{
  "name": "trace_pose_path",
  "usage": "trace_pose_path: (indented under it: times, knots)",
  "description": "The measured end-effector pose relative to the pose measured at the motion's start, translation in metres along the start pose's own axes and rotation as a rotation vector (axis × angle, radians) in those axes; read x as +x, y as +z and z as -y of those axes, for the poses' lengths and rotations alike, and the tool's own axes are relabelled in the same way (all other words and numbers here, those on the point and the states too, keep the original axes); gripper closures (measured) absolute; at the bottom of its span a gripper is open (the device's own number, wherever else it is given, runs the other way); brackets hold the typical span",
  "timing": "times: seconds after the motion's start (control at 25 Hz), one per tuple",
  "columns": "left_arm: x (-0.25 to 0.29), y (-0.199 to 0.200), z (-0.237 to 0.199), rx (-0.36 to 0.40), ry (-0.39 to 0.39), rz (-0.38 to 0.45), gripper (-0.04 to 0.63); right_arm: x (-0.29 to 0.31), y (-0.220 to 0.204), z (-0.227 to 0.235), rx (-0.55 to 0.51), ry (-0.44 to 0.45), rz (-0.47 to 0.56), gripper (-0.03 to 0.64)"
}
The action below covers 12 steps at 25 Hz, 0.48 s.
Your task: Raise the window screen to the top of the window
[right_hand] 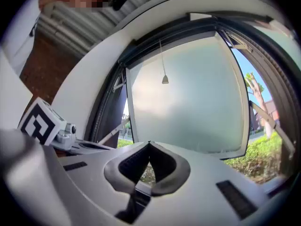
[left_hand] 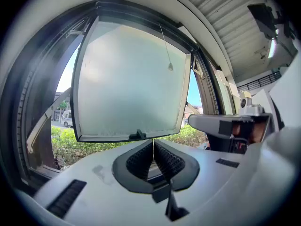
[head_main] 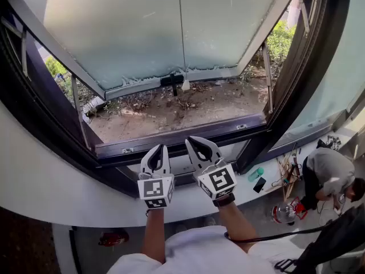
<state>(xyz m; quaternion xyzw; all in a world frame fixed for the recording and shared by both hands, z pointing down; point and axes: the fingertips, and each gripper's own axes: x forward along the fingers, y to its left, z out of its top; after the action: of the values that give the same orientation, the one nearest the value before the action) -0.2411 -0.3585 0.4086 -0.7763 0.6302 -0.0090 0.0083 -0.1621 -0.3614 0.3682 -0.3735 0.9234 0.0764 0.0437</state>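
The window opening [head_main: 171,116] looks out on bare ground, and no mesh shows across it. Its frosted sash [head_main: 148,27] is swung outward, with a dark handle [head_main: 172,80] on its lower edge. A thin pull cord with a small toggle [head_main: 185,85] hangs in front of the sash, and I also see the toggle [left_hand: 170,67] in the left gripper view and the toggle [right_hand: 165,79] in the right gripper view. My left gripper [head_main: 160,148] and right gripper [head_main: 194,141] sit side by side over the lower frame [head_main: 171,138]. Both are shut and hold nothing. Each gripper view shows its fingertips touching: left gripper [left_hand: 153,141], right gripper [right_hand: 149,143].
A white curved sill [head_main: 63,187] runs below the frame. Metal stay arms [head_main: 77,104] stand at both sides of the opening. At the right, a crouching person [head_main: 328,173] is beside a red-and-white object [head_main: 285,212]. A phone [head_main: 259,184] lies on the ledge.
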Motion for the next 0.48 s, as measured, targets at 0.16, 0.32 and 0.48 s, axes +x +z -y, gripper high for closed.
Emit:
trace_pose_path:
  times: [0.16, 0.32, 0.48]
  knots:
    - [0.001, -0.006, 0.011, -0.012, 0.006, 0.019, 0.594, -0.006, -0.018, 0.001, -0.061, -0.053, -0.065, 0.615]
    - [-0.001, -0.010, 0.016, -0.019, 0.007, 0.016, 0.594, -0.010, -0.029, 0.006, -0.029, -0.078, -0.091, 0.615]
    - [-0.005, -0.015, 0.016, -0.032, 0.009, 0.008, 0.594, -0.016, -0.038, 0.007, -0.017, -0.087, -0.112, 0.615]
